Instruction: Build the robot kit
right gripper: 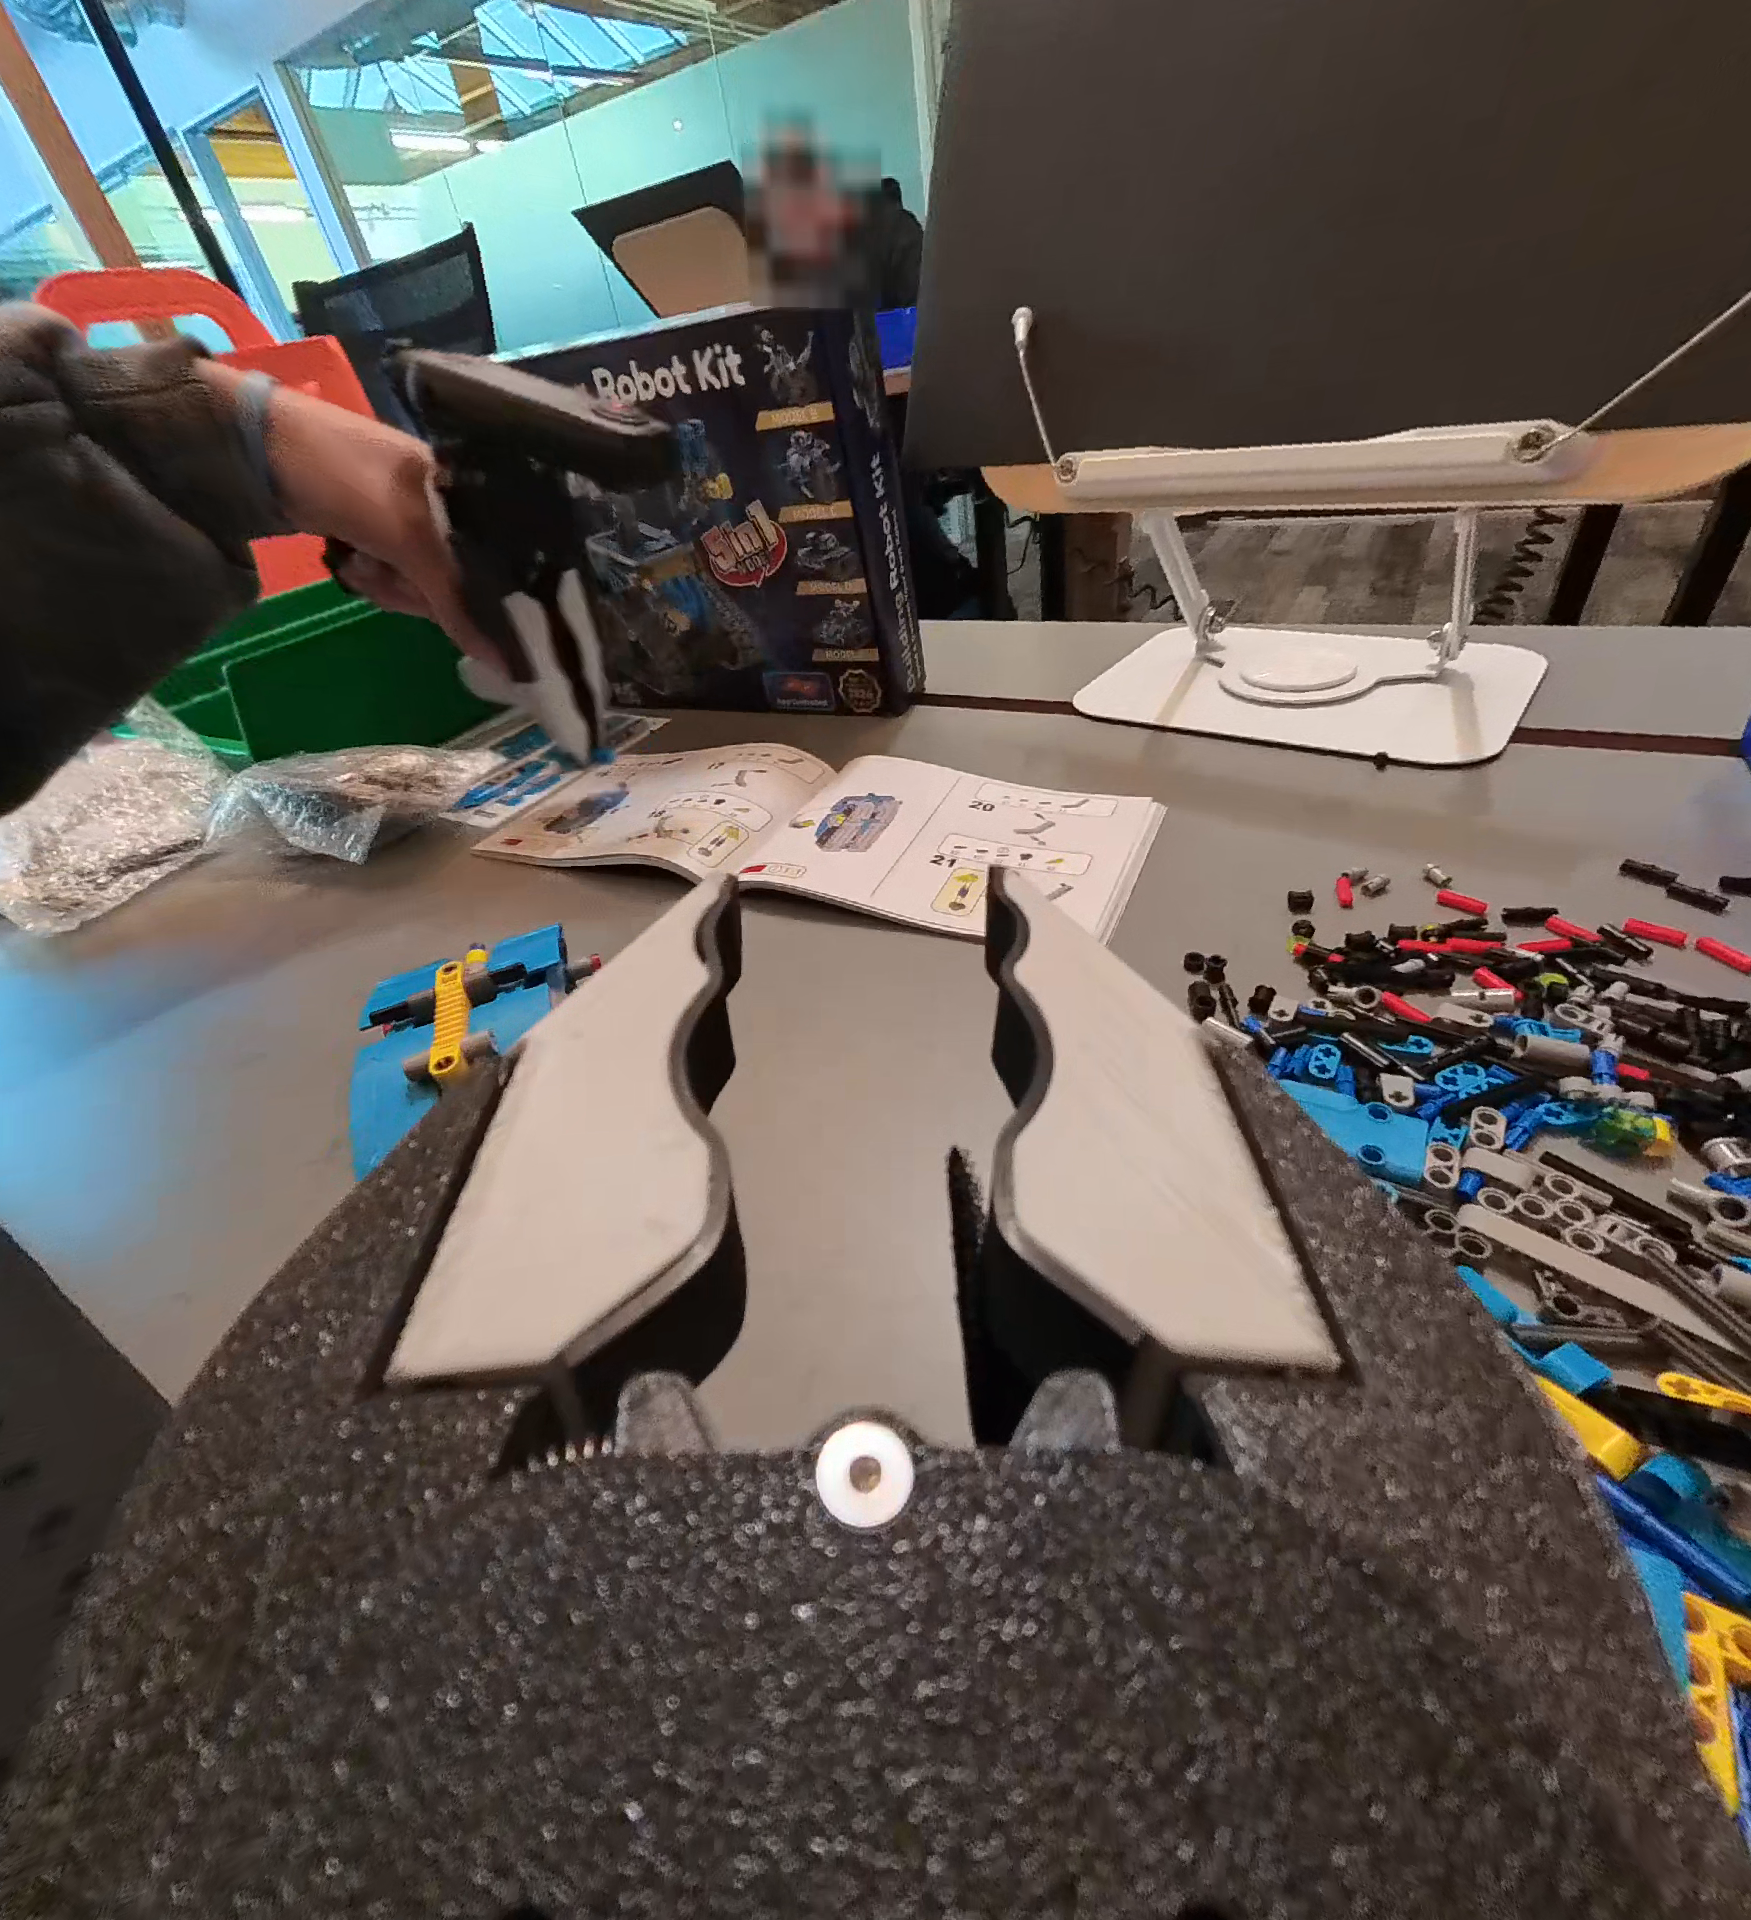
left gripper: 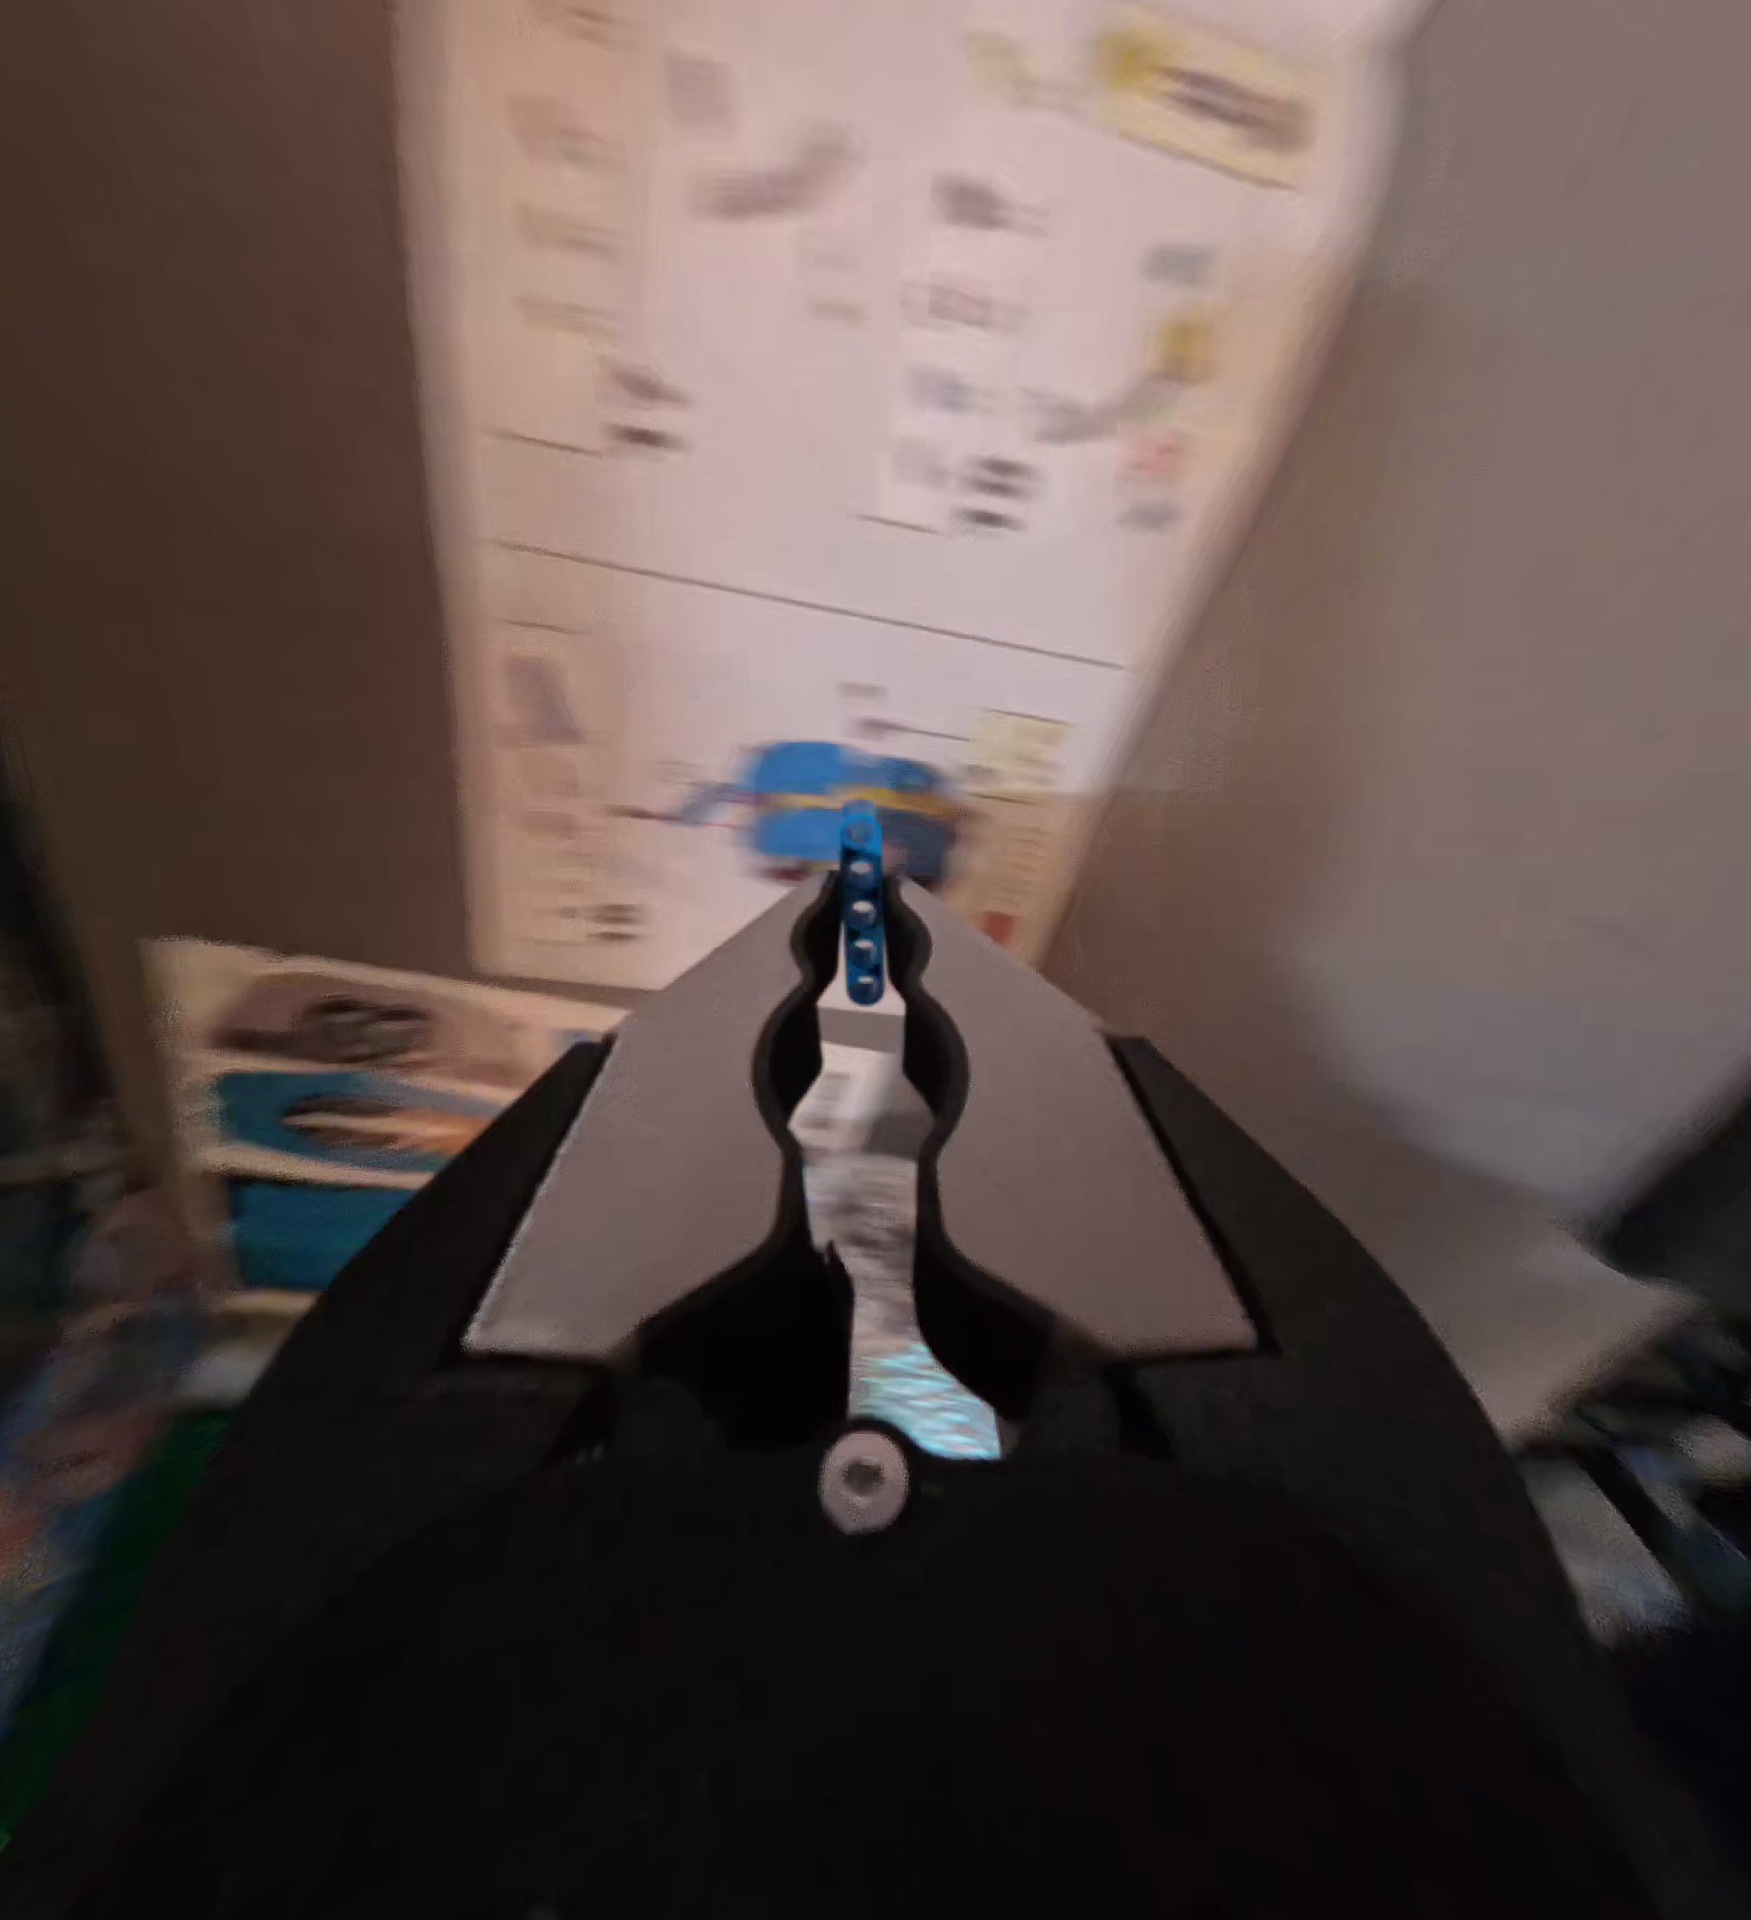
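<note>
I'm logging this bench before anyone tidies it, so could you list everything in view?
Instruction booklet: one, white, open mid-table.
Kit box: one, dark blue, upright behind the booklet.
Loose building pieces: a heap, too many to count, blue, black, grey, red, yellow, table's right.
Partial build: one, blue with yellow beam, left of the right gripper.
Plastic bags: two at least, clear, far left.
Stand: one, white, back of table.
Bins: green and orange, far left.
Blue beam: one, in the left gripper.
Left gripper: shut on the beam.
Right gripper: open, empty.
</note>
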Motion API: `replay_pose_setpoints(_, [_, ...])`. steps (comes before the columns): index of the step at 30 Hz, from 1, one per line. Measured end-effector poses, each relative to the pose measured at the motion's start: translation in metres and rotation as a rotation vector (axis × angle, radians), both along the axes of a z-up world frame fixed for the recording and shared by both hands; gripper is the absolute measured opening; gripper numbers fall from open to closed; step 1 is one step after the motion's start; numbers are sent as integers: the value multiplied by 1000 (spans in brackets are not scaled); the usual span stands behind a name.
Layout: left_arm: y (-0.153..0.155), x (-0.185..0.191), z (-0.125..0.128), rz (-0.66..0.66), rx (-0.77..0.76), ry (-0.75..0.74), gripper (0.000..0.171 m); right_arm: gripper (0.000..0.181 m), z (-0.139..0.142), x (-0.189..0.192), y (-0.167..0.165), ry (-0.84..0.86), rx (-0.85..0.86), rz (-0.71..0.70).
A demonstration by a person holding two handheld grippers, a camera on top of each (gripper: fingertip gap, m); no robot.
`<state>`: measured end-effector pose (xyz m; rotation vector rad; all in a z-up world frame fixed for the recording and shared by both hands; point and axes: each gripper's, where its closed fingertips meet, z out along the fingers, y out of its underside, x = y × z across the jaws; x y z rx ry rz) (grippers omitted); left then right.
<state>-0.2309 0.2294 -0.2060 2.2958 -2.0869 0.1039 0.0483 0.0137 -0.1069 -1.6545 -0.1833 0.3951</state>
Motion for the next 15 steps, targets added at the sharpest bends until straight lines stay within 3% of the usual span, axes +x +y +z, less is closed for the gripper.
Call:
replay_pose_setpoints(3, [-84,10,11,-29,-228,-85,7,47,0,1,0,11,-2,-2])
replay_pose_setpoints(8, [-172,14,0,-204,-185,-110,7,46,-5,-3,3,-28,-18,1])
replay_pose_setpoints(11, [-183,10,-15,-270,-83,-108,7,46,-7,-3,3,-48,-25,-6])
replay_pose_setpoints(15, [-181,13,-25,-174,-63,-173,13,46,-6,0,2,-60,-20,-35])
